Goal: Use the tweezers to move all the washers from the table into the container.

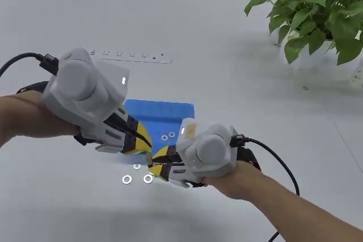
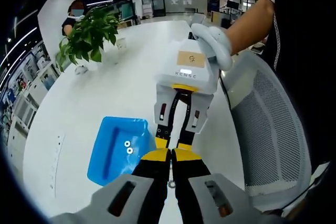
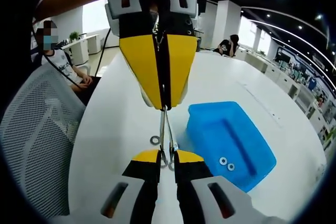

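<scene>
White tabletop point(image 1: 238, 72), open office behind. Blue container point(image 1: 153, 111): just beyond both claws, two washers point(image 1: 168, 136) inside. Left claw point(image 1: 142, 141) and right claw point(image 1: 160, 165): tip to tip, both pinched narrow on the tweezers point(image 3: 165, 119). Three loose washers point(image 1: 136, 166): under the claws. We would lower the tines flat, nip one rim, lift slowly.
</scene>
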The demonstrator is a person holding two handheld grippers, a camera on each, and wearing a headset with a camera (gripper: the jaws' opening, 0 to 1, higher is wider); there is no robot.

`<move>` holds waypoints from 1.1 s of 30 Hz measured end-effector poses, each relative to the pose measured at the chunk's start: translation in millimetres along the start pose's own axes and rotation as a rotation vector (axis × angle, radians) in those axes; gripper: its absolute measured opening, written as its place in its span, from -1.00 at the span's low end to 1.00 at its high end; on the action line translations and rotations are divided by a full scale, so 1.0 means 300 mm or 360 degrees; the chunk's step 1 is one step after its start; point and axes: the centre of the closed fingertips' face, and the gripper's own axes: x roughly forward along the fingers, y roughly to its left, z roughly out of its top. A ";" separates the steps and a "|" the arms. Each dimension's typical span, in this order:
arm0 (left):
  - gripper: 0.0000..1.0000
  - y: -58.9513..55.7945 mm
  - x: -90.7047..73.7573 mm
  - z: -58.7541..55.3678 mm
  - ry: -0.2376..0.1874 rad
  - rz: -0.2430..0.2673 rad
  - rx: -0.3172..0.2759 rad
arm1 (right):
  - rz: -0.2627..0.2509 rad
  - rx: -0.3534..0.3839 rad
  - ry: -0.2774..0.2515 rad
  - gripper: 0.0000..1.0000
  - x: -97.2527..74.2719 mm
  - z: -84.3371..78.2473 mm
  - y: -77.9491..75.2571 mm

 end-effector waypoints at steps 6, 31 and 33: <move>-0.90 -0.016 0.006 -0.016 0.0004 -0.0007 -0.0016 | 0.0015 0.0006 0.0003 -0.76 0.012 -0.007 0.019; -0.90 -0.036 0.031 -0.044 -0.0021 -0.0001 -0.0062 | 0.0037 0.0026 0.0016 -0.76 0.038 -0.034 0.052; -0.90 -0.029 0.031 -0.045 -0.0025 0.0005 -0.0076 | 0.0037 0.0034 0.0017 -0.76 0.038 -0.033 0.051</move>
